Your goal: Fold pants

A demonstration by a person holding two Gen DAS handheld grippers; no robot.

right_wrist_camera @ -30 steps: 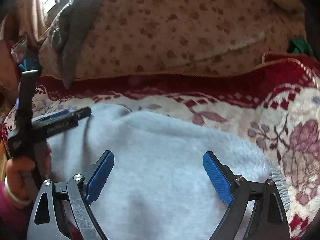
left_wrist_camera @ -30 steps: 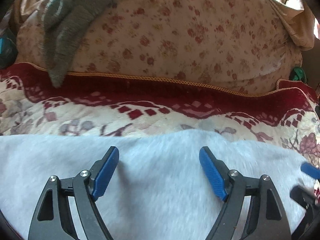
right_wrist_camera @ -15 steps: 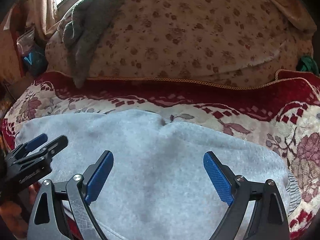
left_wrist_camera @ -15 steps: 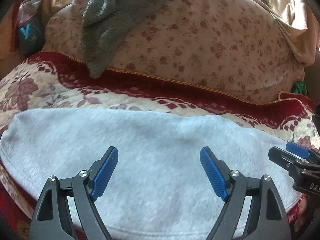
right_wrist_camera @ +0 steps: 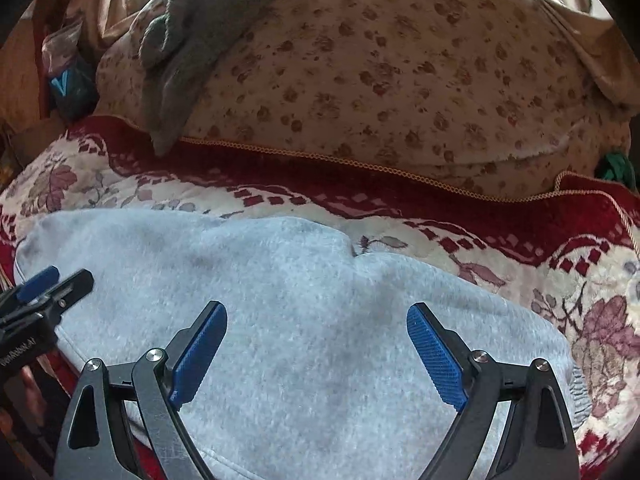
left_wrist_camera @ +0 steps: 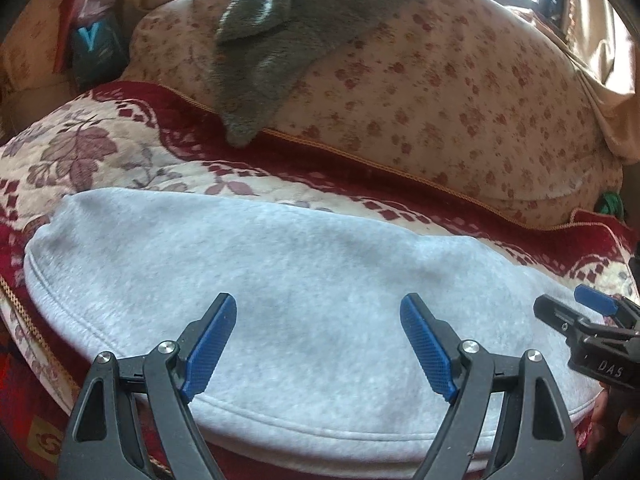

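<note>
Your left gripper [left_wrist_camera: 318,344] and right gripper [right_wrist_camera: 316,354] both hang with blue pads spread wide and empty above the folded light-grey fleece pants [left_wrist_camera: 280,280], which lie flat on the red-and-cream floral blanket [left_wrist_camera: 100,152] before the flowered cushion [left_wrist_camera: 440,92].

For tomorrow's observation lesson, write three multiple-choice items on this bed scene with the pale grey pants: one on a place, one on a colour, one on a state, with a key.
1. Where does the dark grey cloth lie?
A. over the floral pillow
B. on the pants
C. on the floor

2. What colour are the pads on the left gripper?
A. red
B. blue
C. green

3. How does the right gripper stand?
A. shut on the pants
B. shut on the bedspread
C. open, holding nothing

Key: A, it drapes from the pillow's top; B, both pads show blue; C, its jaws stand wide apart above the pale grey pants, which lie flat on the bedspread.
</note>
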